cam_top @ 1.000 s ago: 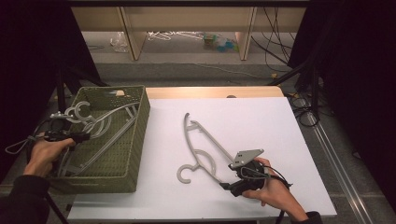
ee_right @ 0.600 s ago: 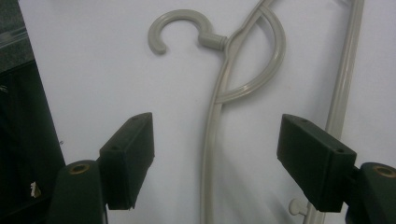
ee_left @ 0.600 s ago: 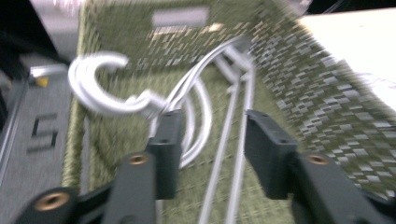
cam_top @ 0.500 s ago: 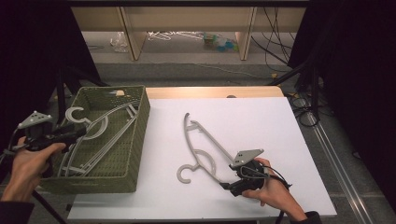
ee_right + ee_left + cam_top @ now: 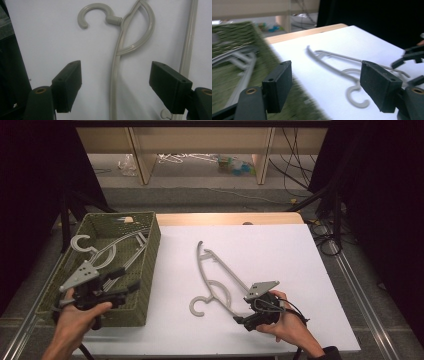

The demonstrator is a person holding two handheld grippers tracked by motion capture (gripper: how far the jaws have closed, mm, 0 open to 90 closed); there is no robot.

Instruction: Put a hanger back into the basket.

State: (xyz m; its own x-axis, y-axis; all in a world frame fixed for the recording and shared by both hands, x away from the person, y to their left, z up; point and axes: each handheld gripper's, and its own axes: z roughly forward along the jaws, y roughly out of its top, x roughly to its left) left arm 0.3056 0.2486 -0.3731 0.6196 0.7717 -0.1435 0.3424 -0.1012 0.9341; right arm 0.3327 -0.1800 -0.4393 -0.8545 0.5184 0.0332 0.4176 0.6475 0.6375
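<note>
Hanger (image 5: 216,279) flat on table, right claw (image 5: 241,321) released over it, left claw (image 5: 131,290) just opening, empty.

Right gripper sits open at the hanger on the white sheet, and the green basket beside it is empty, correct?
Not quite: the green basket holds hangers, as the high view shows. The right gripper is open at the hanger on the white sheet.

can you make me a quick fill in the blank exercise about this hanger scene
1. The hangers already put away lie in a woven ____ basket.
2. The grey hanger on the table lies on a ____ sheet.
3. The right gripper rests at that hanger's end with its jaws ____.
4. The left gripper, jaws just opened and with nothing between them, hangs above the ____.

Missing words: green; white; open; basket
</note>
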